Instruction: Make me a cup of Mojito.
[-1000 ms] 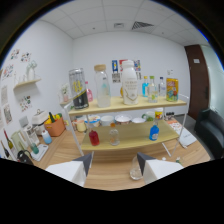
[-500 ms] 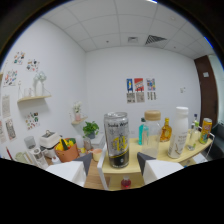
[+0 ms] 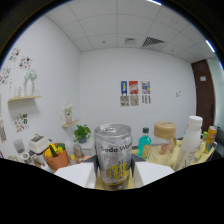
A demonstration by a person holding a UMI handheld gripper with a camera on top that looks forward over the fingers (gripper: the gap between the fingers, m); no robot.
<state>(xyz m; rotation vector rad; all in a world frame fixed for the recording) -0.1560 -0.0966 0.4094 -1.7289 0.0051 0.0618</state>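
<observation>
Overhead, a white tiled ceiling and plain white walls fill most of the gripper view, with a dark door at the right and three small posters on the far wall. A wall shelf at the left carries small ornaments too tiny to make out.

Below, a silver soda can stands upright between the two white fingers of the claw, its long axis vertical and its top rim facing up. The label faces the camera; the words "Soda Wa" can be read before the lettering curves out of sight, with a yellow patch under them. Both fingers sit hard against the can's sides, so the claw is gripping it. The can's base and the lower fingers are cut off by the dark bottom of the view.

Beyond the can, the yellow tabletop holds a jar with a tan lid, a white bottle, a green bottle with a blue cap and an orange-labelled can. At the left sit a potted plant and an orange basket.
</observation>
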